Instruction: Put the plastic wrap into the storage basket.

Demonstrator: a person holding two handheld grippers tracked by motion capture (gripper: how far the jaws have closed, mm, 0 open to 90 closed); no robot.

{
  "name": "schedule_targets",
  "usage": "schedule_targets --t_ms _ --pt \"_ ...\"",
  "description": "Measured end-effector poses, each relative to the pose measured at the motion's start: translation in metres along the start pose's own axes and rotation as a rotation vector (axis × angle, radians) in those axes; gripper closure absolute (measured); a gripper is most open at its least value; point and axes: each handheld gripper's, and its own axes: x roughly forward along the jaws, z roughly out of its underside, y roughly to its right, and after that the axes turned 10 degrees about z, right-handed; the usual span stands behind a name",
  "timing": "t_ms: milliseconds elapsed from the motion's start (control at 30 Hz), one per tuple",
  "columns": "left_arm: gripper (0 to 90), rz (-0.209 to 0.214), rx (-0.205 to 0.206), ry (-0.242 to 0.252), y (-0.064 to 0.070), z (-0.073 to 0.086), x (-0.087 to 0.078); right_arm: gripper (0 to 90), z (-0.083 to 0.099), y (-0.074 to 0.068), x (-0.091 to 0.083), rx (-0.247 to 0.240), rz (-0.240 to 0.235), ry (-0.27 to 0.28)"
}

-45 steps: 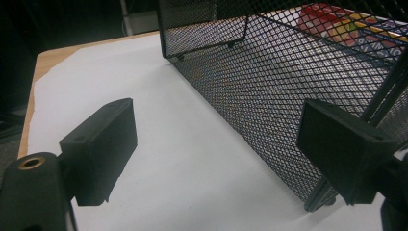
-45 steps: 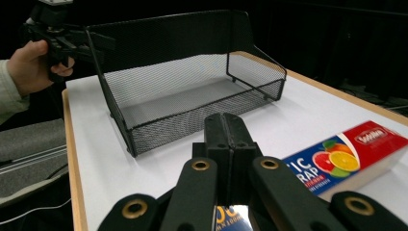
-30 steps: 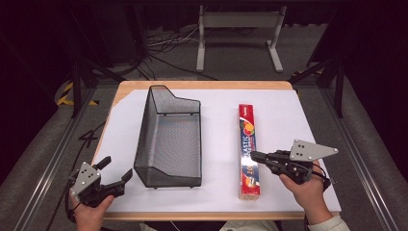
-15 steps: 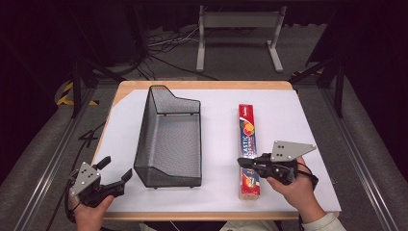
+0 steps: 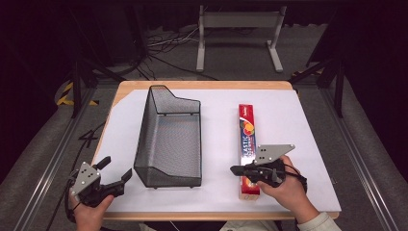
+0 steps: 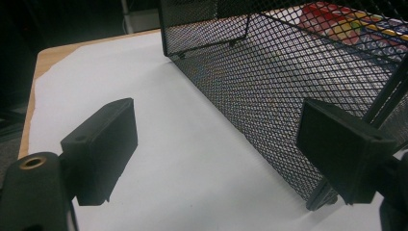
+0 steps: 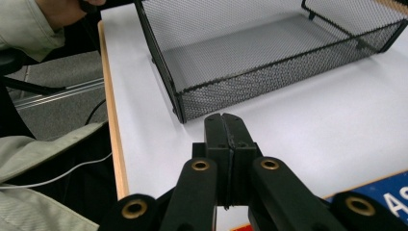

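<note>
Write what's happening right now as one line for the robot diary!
left gripper: open, near mesh basket | right gripper: shut, empty, above plastic wrap box | basket: empty | box: flat on table

We count one black mesh basket (image 5: 169,144) and one long red box (image 5: 248,149) (plastic wrap, by its label) and two grippers.

Left tool (image 6: 214,154) jaws wide apart over white sheet (image 6: 159,144), mesh basket (image 6: 288,86) beside right jaw.

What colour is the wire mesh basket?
Black, best seen in the high view: mesh basket.
</note>
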Motion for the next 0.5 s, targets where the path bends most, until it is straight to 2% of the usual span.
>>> schedule_targets --t_ms 233,400,467,500 --pt "15.2 0.002 0.000 -0.001 0.000 0.000 0.000 90.0 0.009 -0.002 0.011 0.003 0.003 -0.062" --pt "15.4 0.007 -0.002 -0.005 0.000 0.000 0.001 90.0 0.014 -0.005 0.017 -0.013 0.015 -0.139" --pt "15.5 0.007 -0.002 -0.005 0.000 0.000 0.001 90.0 0.014 -0.005 0.018 -0.012 0.014 -0.151" --pt "15.5 0.007 -0.002 -0.005 0.000 0.000 0.001 90.0 0.015 -0.007 0.020 -0.021 0.014 -0.178"
